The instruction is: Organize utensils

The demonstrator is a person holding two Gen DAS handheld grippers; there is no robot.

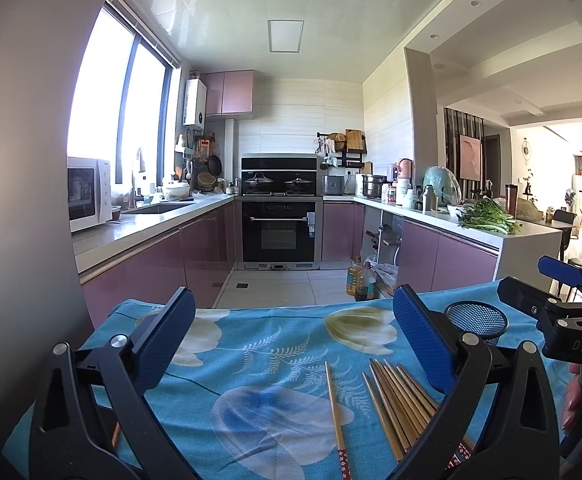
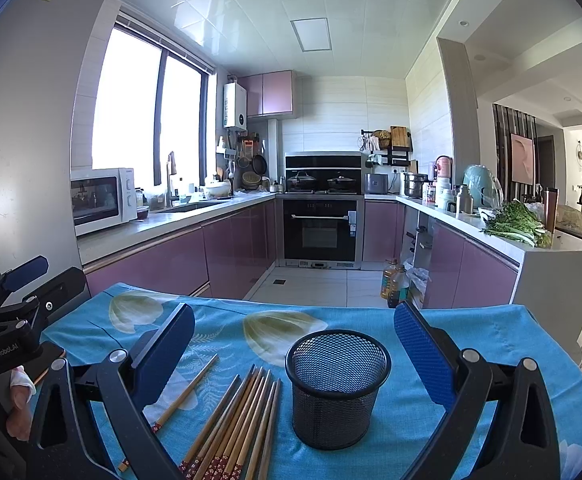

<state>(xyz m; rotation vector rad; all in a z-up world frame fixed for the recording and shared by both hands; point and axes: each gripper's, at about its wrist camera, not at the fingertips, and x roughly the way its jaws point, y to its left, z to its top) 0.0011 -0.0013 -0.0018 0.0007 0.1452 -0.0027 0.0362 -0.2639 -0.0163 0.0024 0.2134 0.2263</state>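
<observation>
Two handheld grippers hover, jaws spread and empty, over a blue floral tablecloth (image 2: 511, 344) in a kitchen.

In the right wrist view, the right gripper (image 2: 295, 352) frames a black mesh cup (image 2: 337, 390) standing upright at centre; a bundle of wooden chopsticks (image 2: 235, 424) lies just beside it at 8 o'clock, and a single chopstick (image 2: 183, 394) rests apart, farther toward 9 o'clock. In the left wrist view, the left gripper (image 1: 291, 340) is also wide open, with the bundle toward 5 o'clock and the cup at 3 o'clock.
</observation>
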